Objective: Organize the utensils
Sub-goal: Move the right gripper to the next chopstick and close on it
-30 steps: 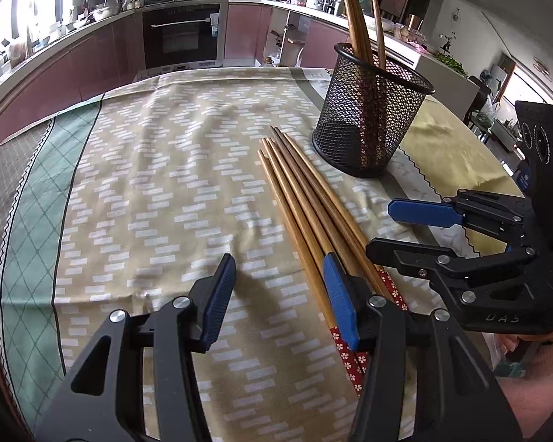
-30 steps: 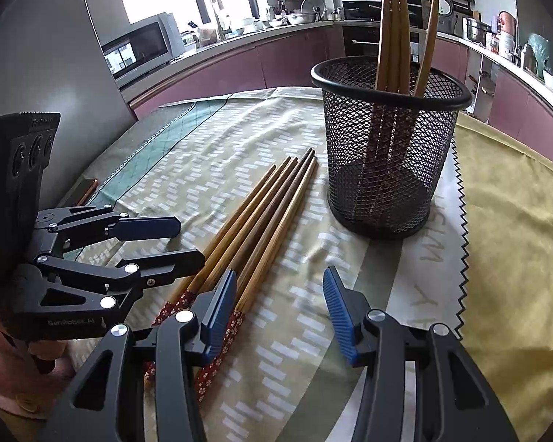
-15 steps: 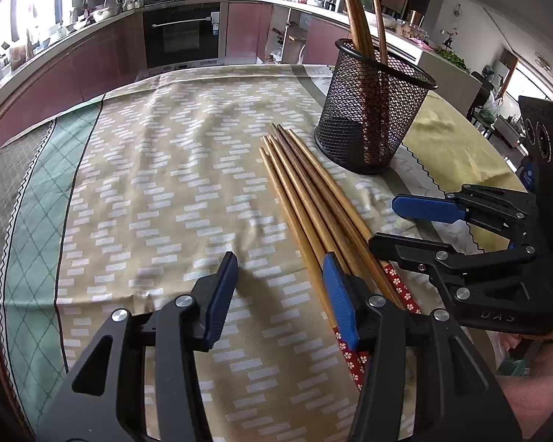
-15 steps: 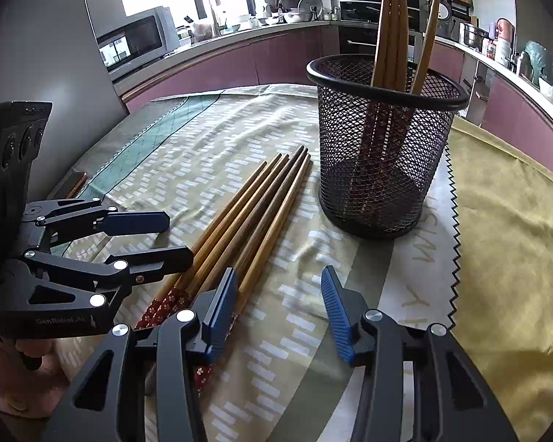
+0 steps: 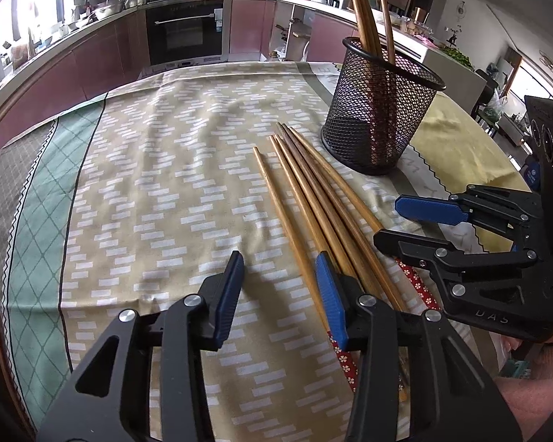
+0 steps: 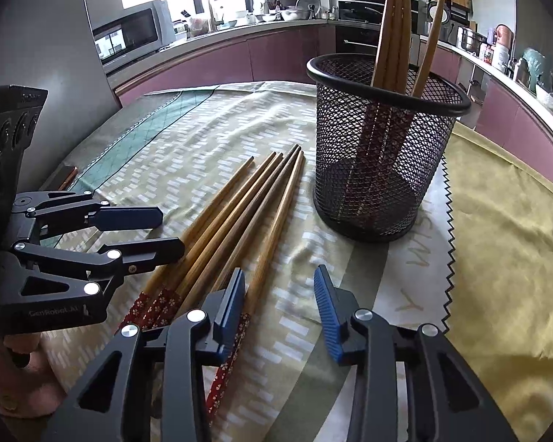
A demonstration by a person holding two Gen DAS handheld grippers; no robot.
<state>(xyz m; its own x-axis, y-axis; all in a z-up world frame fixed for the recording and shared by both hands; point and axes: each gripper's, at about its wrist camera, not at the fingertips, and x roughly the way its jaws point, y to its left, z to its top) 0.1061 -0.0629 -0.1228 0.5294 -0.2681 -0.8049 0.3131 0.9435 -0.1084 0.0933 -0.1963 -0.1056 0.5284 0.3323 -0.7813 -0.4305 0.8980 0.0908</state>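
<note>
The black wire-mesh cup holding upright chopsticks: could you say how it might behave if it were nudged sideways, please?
The black wire-mesh cup probably slides easily, as open mesh looks light. It may tip, since the tall wooden chopsticks lean well above its rim. The patterned tablecloth might bunch under it.

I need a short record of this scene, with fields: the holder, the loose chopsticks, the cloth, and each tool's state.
holder: black mesh cup, upright on the tablecloth, with several wooden chopsticks standing in it
loose chopsticks: five lying side by side beside the cup, patterned red ends toward the tools
left tool: open, nothing between its pads, jaws have just been closing; its right pad is over the loose chopsticks
right tool: open, nothing between its pads, jaws have just been closing
</note>
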